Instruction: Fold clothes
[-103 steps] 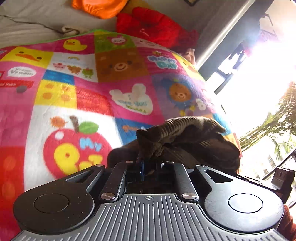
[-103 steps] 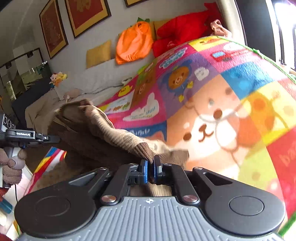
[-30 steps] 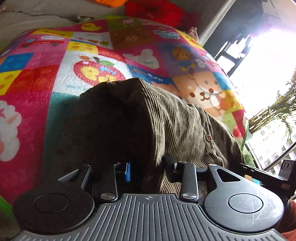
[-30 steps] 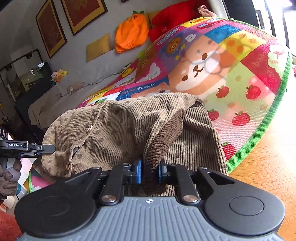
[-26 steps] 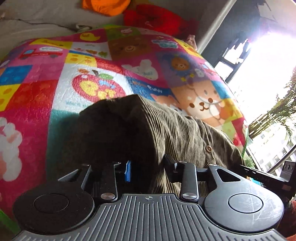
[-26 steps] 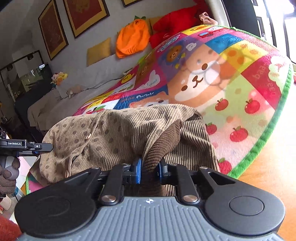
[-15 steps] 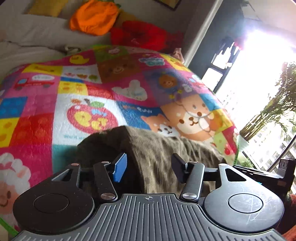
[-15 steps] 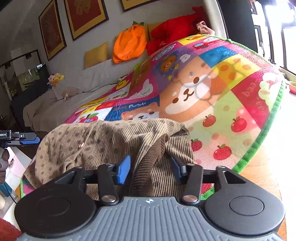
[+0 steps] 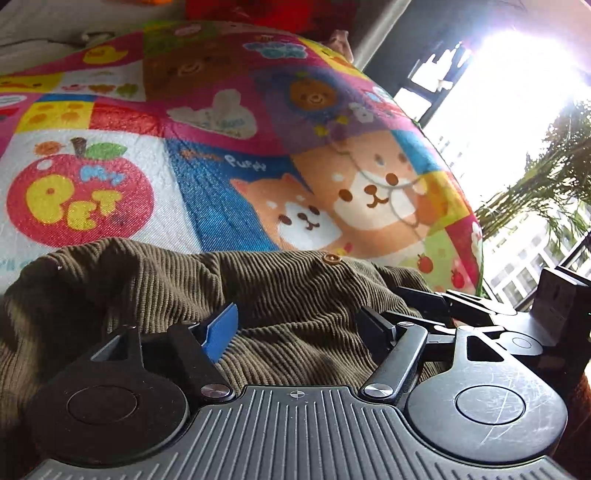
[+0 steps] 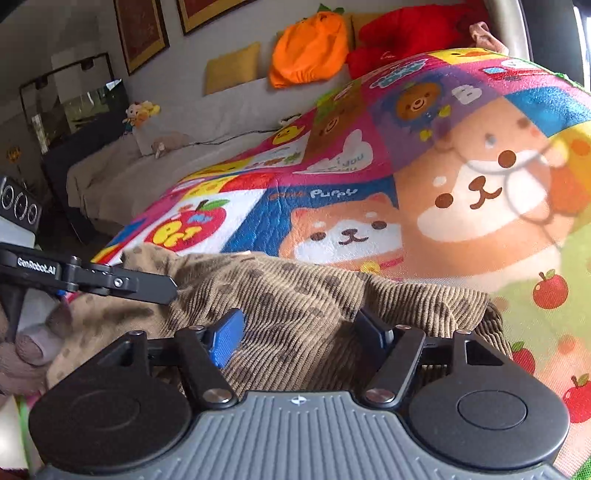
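Note:
A brown corduroy garment (image 9: 155, 288) with dark dots and a small button (image 9: 330, 259) lies bunched on the colourful cartoon blanket (image 9: 221, 155). It also shows in the right wrist view (image 10: 295, 295). My left gripper (image 9: 299, 325) is open, low over the garment, with cloth between the jaws but not clamped. My right gripper (image 10: 301, 330) is open in the same way over the garment's right part. The left gripper's body (image 10: 85, 277) shows at the left of the right wrist view.
The blanket (image 10: 443, 184) covers a bed with a green edge at the right. Orange (image 10: 310, 48), red (image 10: 410, 33) and yellow (image 10: 232, 66) cushions lie at the far end. A bright window (image 9: 517, 92) is at the right. Framed pictures hang on the wall.
Both grippers opened and let go of the garment, which now lies lower and flatter on the blanket. Both grippers have since dropped closer to the cloth.

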